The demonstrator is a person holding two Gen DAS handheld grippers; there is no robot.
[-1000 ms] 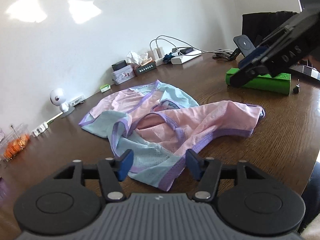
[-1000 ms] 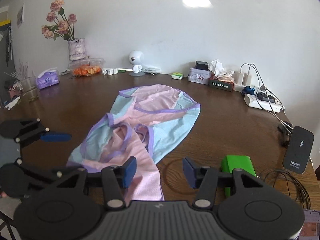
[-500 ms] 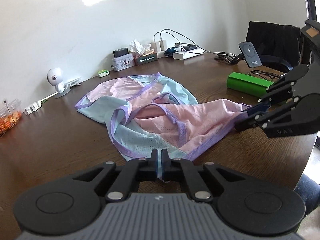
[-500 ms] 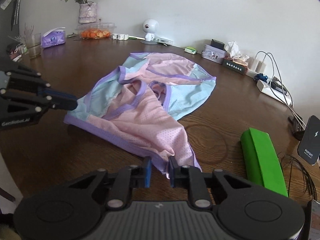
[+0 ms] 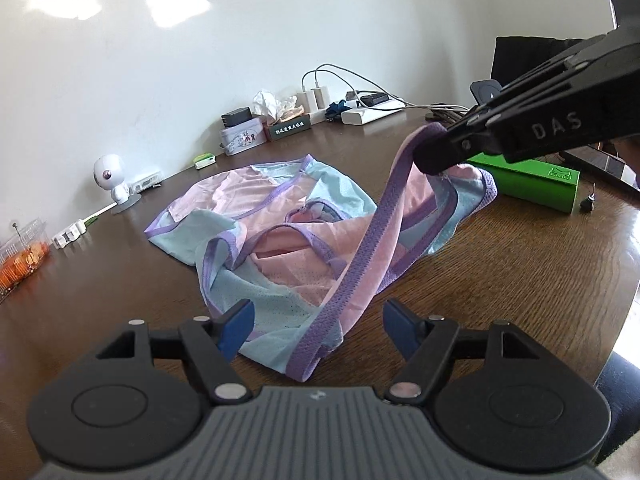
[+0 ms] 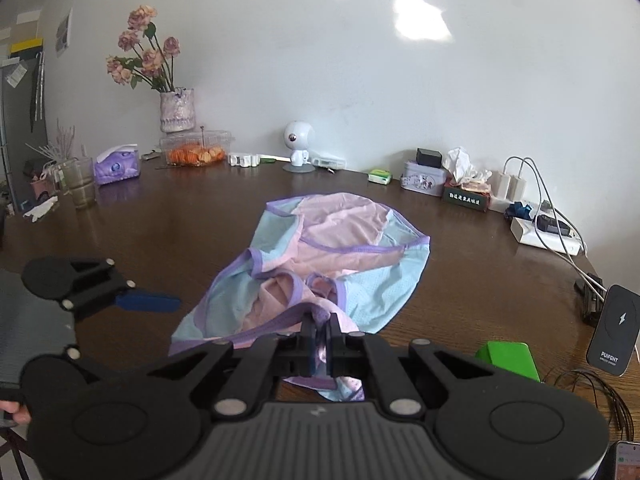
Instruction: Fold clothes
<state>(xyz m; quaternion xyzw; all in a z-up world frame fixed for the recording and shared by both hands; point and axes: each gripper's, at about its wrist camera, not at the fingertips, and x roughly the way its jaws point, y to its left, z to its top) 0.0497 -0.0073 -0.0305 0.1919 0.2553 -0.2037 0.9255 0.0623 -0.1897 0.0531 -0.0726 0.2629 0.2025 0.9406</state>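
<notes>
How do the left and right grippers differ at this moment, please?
Jaws: the left gripper has its jaws apart and opening, while the right gripper is shut.
Hold: the left gripper's pads touch nothing, though the garment hem lies between them; the right gripper pinches the purple hem.
Effect: the cloth by the left gripper lies on the table; the right gripper holds its corner raised.
Both are black with blue pads.

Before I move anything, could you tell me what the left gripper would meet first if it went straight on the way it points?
Probably the garment: its purple-edged near corner lies between the left gripper's opening jaws, untouched by the pads. Beyond it comes the wooden table; depth is uncertain.
</notes>
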